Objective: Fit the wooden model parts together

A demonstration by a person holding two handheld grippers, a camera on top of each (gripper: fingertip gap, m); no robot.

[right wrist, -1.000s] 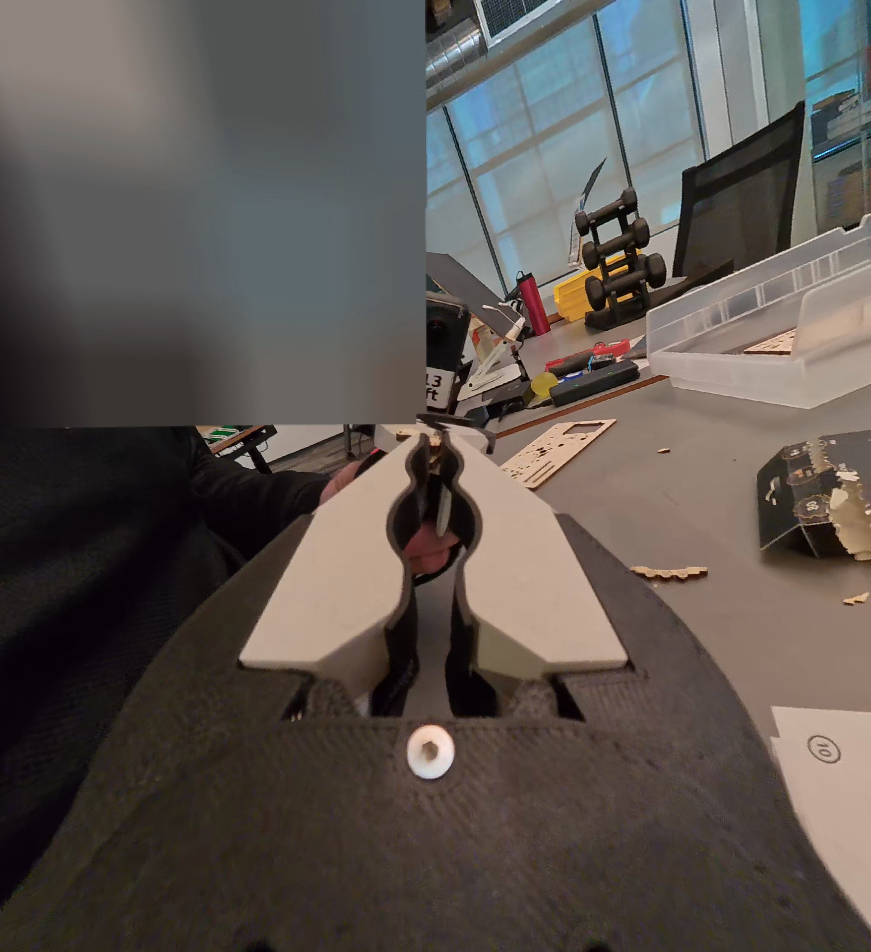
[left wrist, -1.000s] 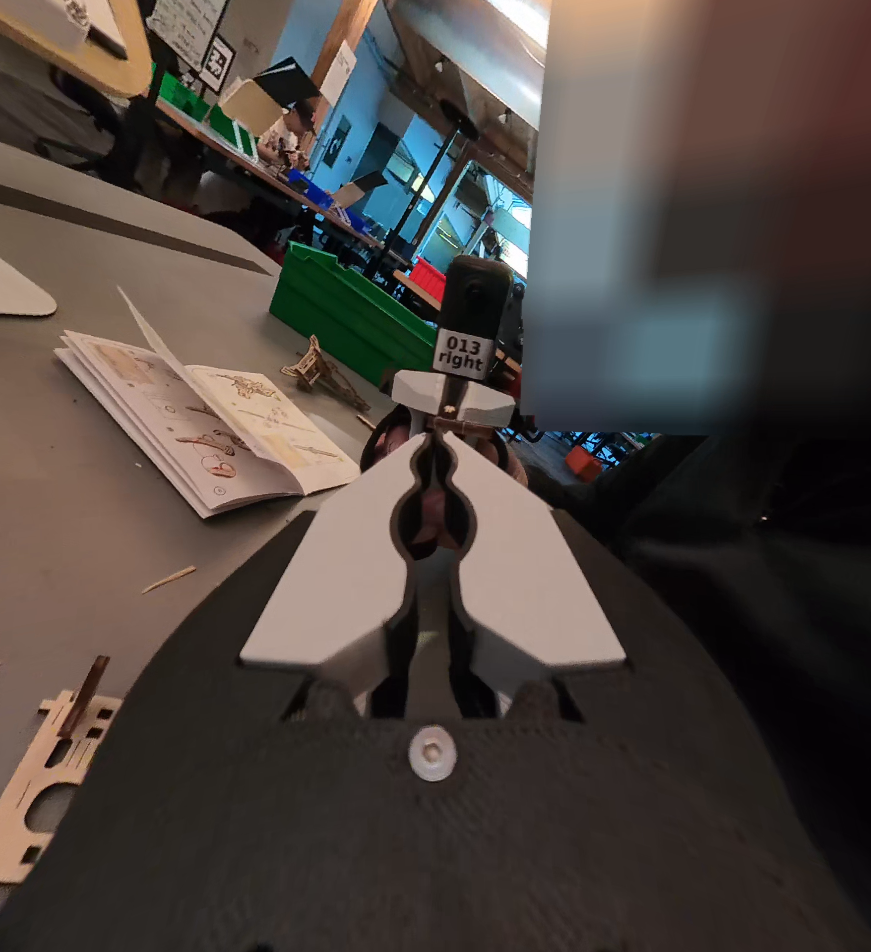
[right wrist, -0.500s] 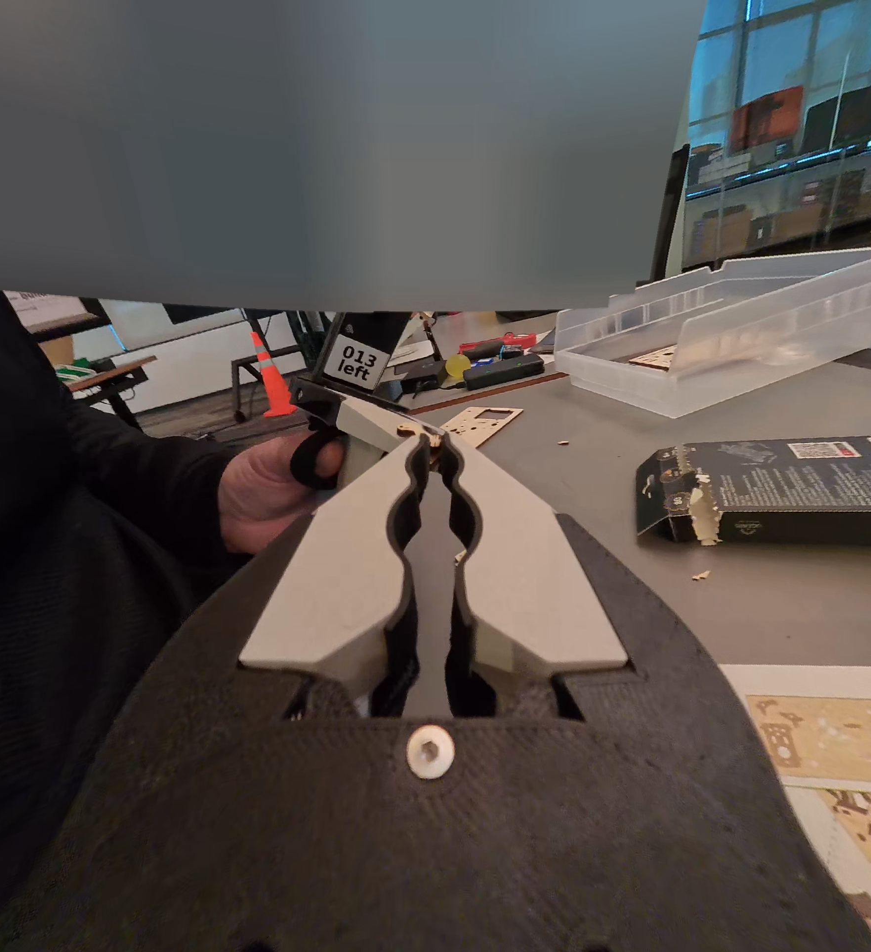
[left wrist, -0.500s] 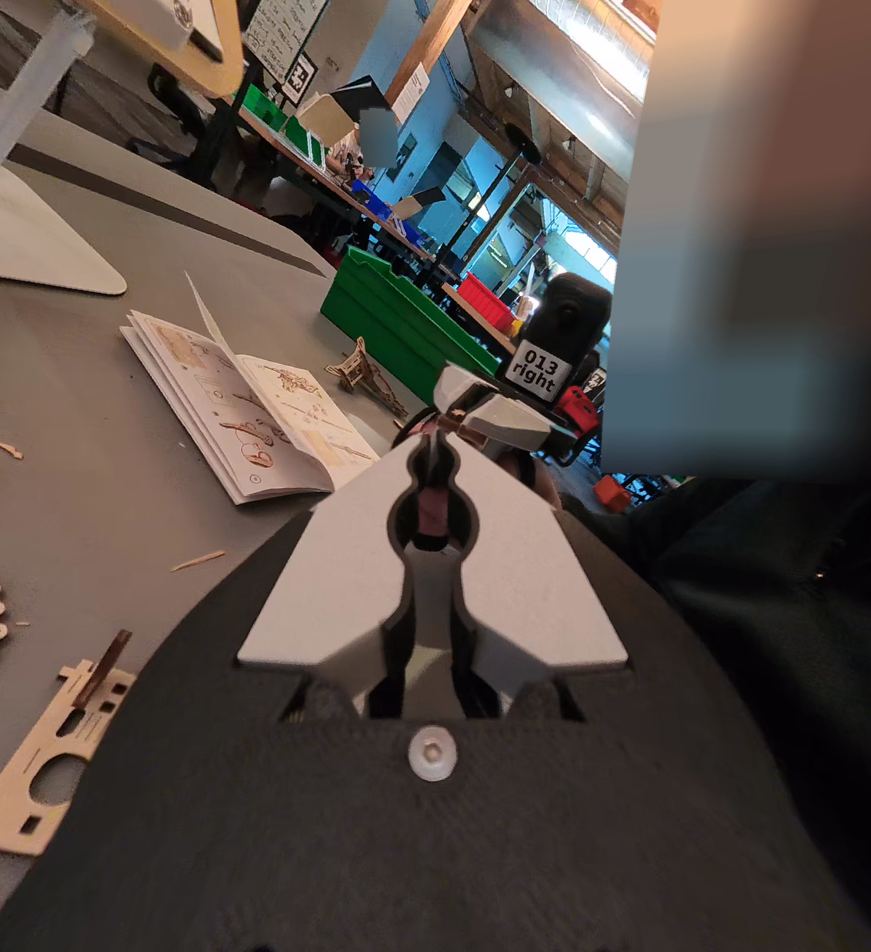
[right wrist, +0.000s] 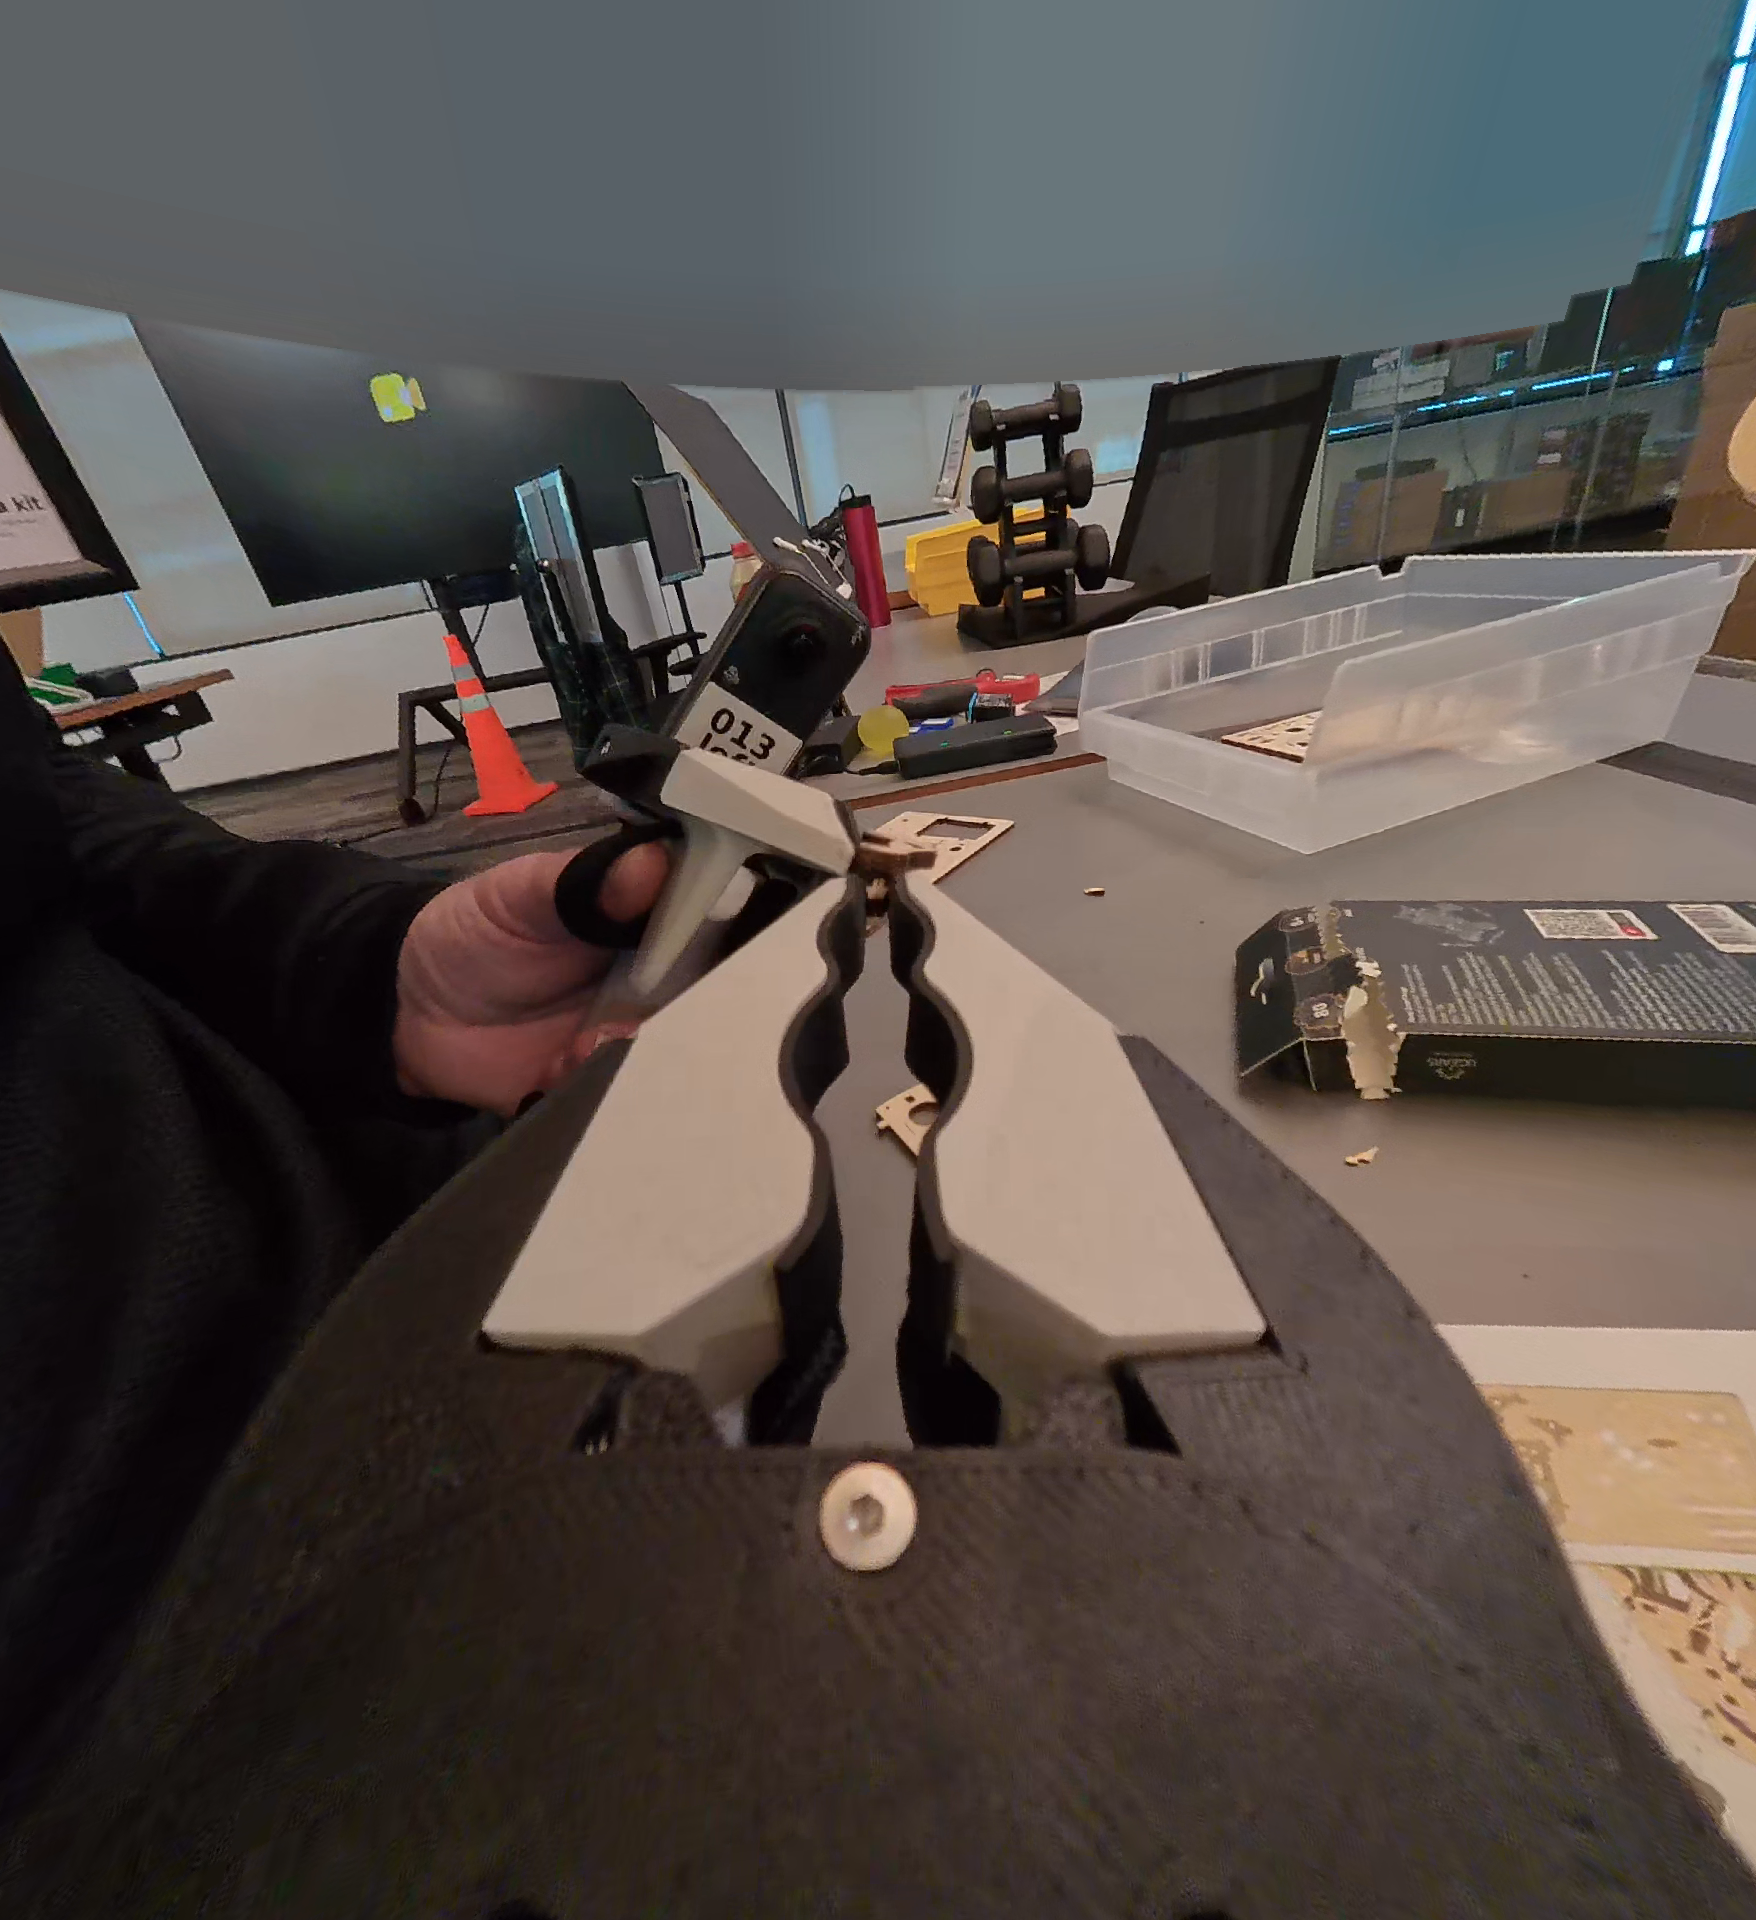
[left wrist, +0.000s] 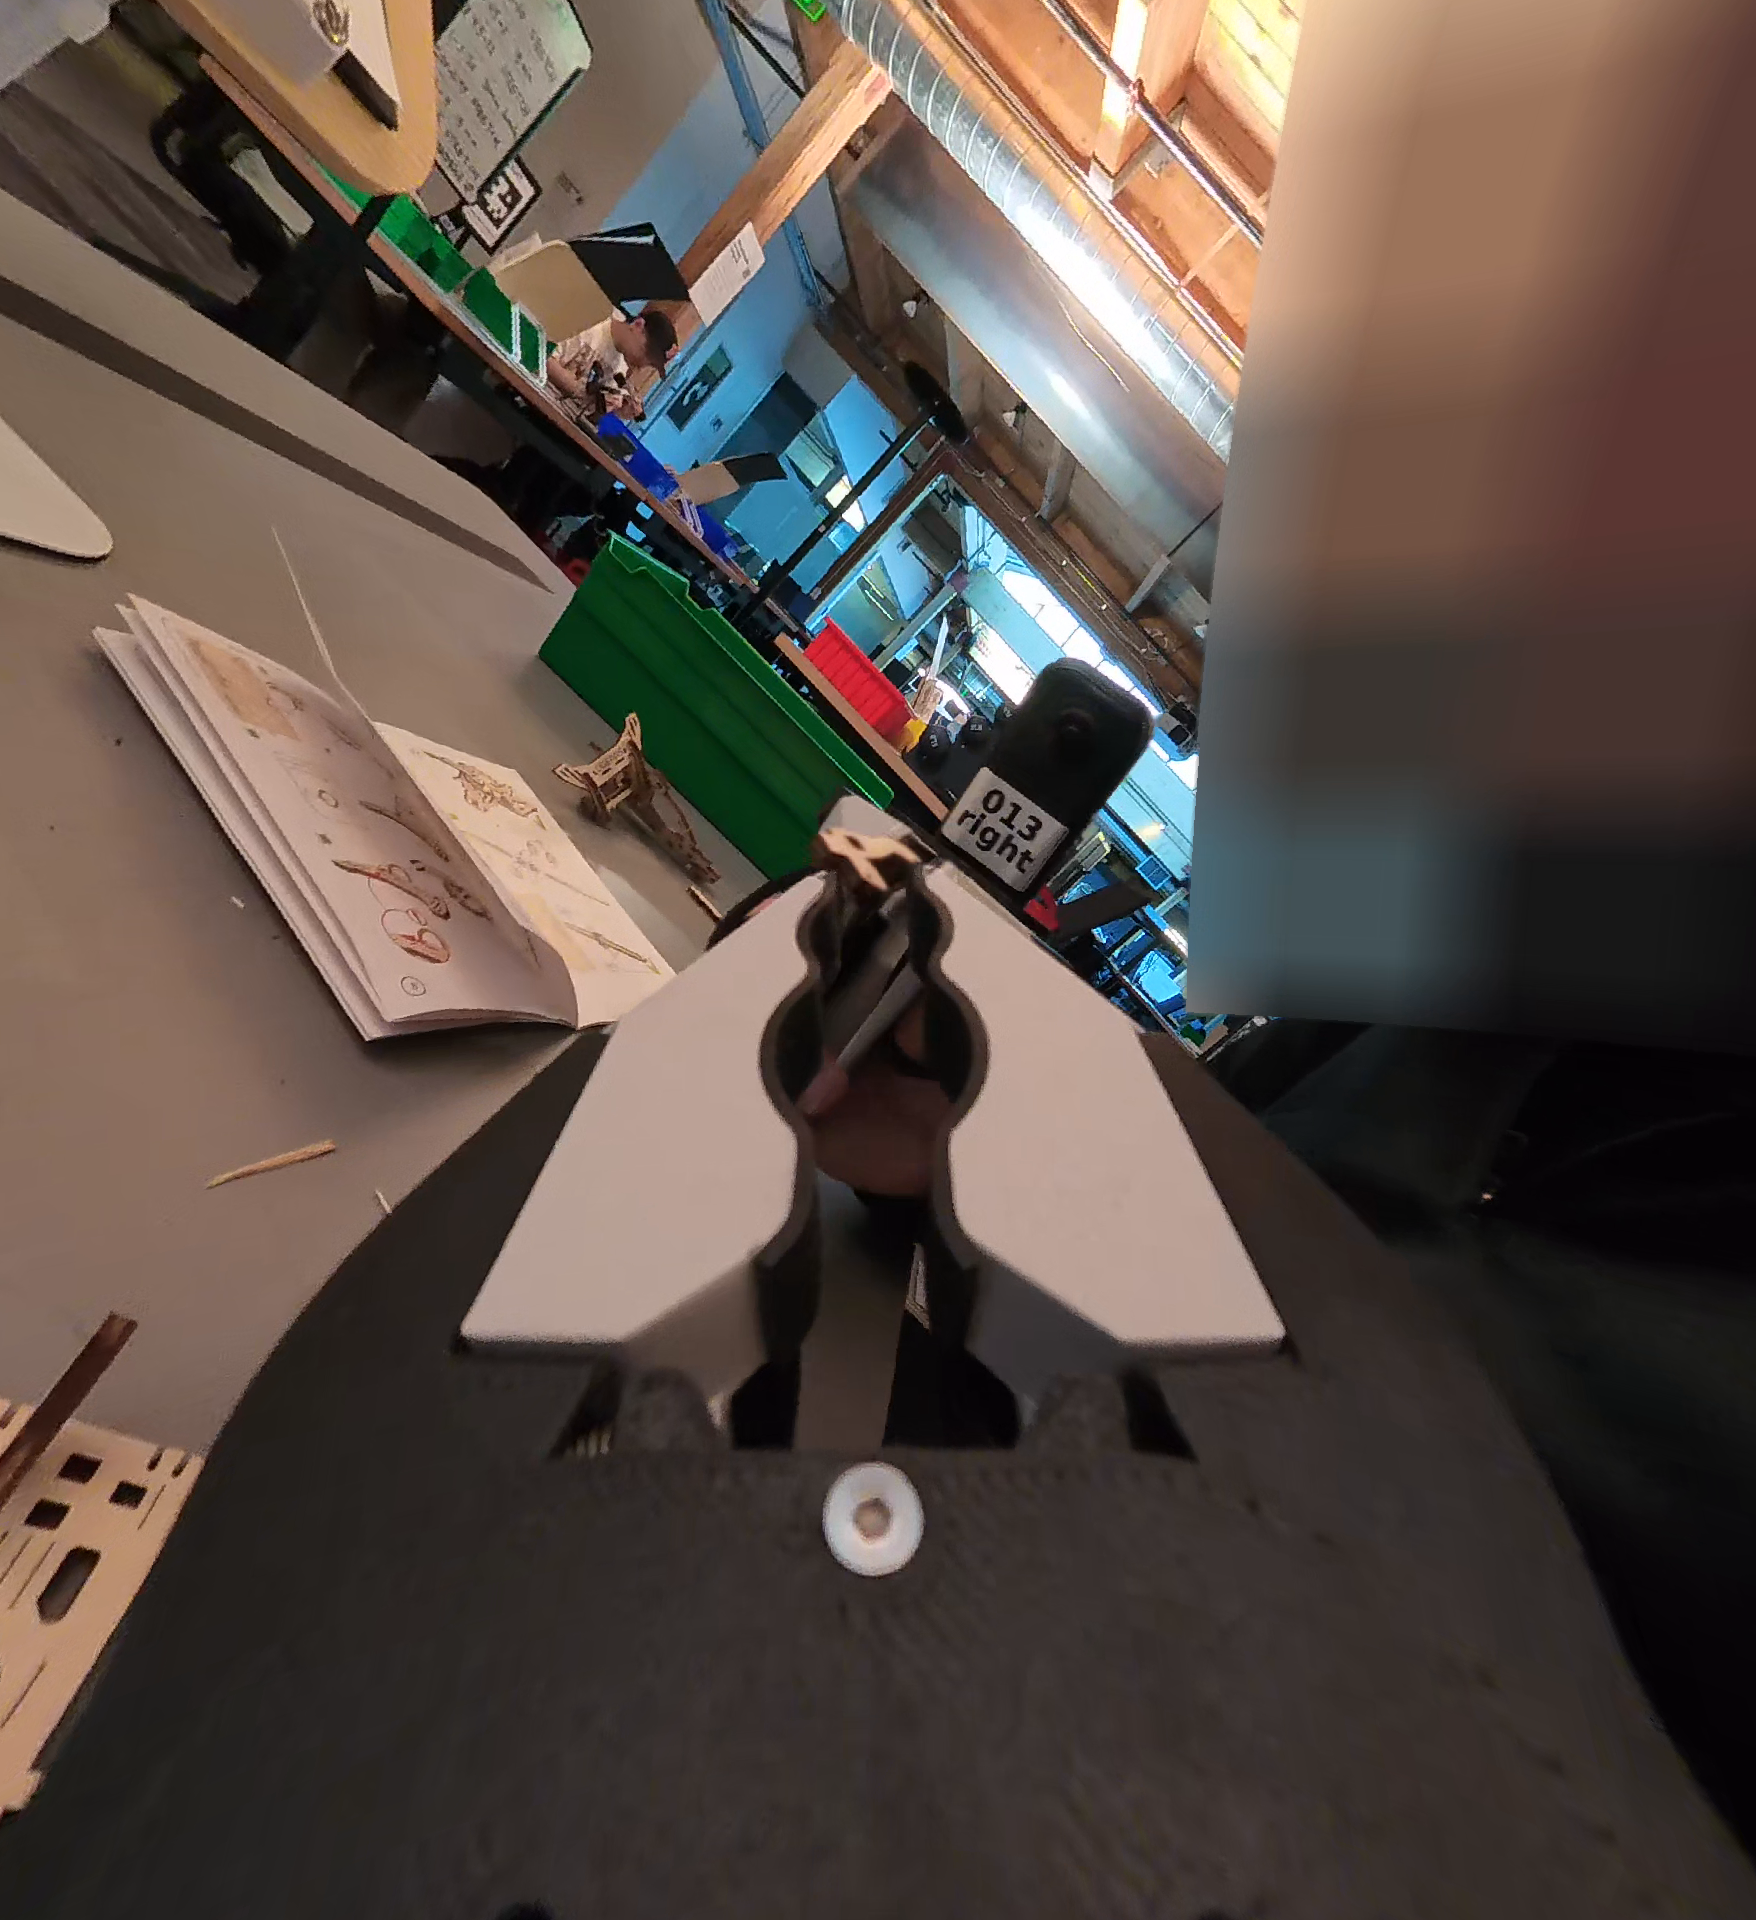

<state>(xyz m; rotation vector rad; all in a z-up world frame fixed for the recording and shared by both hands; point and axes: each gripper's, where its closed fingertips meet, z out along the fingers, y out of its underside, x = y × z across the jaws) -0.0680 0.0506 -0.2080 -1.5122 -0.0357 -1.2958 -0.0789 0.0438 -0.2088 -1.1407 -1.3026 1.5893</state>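
Note:
My left gripper [left wrist: 872,883] and my right gripper [right wrist: 879,883] are held tip to tip in the air above the grey table [left wrist: 74,987]. A small light wooden part [left wrist: 863,854] sticks out at the left gripper's shut tips. In the right wrist view the small part [right wrist: 889,857] sits at the right gripper's tips, which are closed on it. There the left gripper [right wrist: 846,844] comes in from the left and touches it, with a hand [right wrist: 500,966] on its handle. How many pieces meet at the tips I cannot tell.
An open instruction booklet [left wrist: 386,831], a partly built wooden model [left wrist: 635,790], a green bin [left wrist: 708,707], a toothpick [left wrist: 271,1164] and a punched wooden sheet [left wrist: 12,1558] lie on the left. A clear bin [right wrist: 1373,707], a torn black box [right wrist: 1539,997] and a loose wooden piece [right wrist: 910,1112] lie on the right. My two grippers' fingertips are within a few centimetres of each other.
Both grippers turned while staying tip to tip. In the right wrist view the left gripper shifted from straight ahead to the left side. The small wooden part now shows at the tips.

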